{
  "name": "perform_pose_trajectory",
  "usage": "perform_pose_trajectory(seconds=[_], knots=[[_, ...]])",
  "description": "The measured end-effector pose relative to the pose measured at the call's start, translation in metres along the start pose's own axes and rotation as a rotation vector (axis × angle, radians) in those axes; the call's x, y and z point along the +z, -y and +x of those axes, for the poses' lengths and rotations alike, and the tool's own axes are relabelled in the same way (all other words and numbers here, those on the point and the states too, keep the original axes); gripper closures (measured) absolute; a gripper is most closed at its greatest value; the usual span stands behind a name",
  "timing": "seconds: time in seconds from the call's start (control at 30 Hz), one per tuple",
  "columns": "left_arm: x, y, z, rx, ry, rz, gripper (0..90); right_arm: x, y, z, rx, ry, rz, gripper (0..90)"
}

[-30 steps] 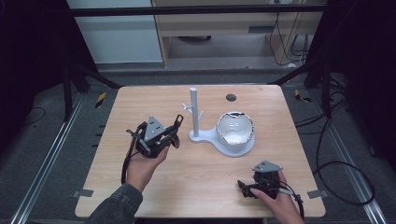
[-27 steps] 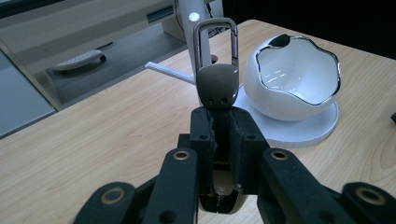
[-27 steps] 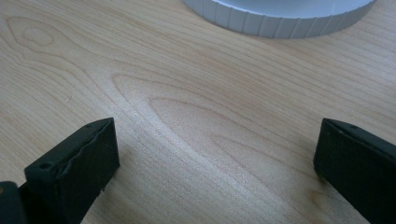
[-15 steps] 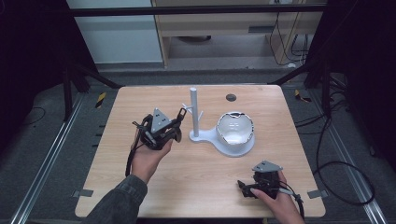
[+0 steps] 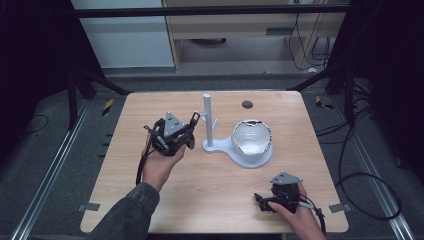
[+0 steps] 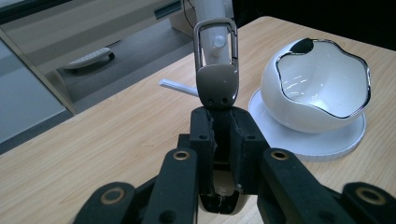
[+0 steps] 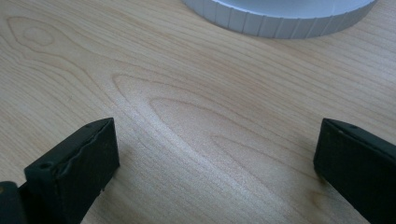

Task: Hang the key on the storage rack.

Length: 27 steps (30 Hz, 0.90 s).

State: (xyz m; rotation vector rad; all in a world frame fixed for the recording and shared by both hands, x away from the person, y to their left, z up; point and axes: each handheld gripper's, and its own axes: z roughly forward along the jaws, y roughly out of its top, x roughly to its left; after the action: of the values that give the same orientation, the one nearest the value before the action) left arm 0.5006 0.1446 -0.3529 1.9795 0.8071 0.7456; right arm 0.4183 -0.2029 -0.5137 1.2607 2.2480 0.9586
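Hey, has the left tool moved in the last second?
Yes. The left tool has drifted rightward toward the white stand's post, carrying the metal clip nearer to it.

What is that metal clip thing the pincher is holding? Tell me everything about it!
The clip looks like dull grey-brown metal. It has a rounded solid body with two small holes and a slim rectangular loop on top, like a keyring clasp. The left gripper pinches its lower part between shut black jaws, so it stands upright above the wooden table. Its loop sits in front of the white post; touching cannot be told.
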Motion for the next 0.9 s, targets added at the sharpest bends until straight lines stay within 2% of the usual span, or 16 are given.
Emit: perform_pose_trajectory(seconds=[0.03, 0.57, 0.9], knots=[[0.001, 0.000, -0.001, -0.009, 0.005, 0.007, 80.1, 0.000, 0.000, 0.000, 0.000, 0.000, 0.000, 0.4], [0.021, -0.001, -0.001, -0.013, 0.004, 0.020, 80.1, 0.000, 0.000, 0.000, 0.000, 0.000, 0.000, 0.4], [0.029, 0.000, -0.002, -0.042, 0.012, 0.030, 80.1, 0.000, 0.000, 0.000, 0.000, 0.000, 0.000, 0.4]])
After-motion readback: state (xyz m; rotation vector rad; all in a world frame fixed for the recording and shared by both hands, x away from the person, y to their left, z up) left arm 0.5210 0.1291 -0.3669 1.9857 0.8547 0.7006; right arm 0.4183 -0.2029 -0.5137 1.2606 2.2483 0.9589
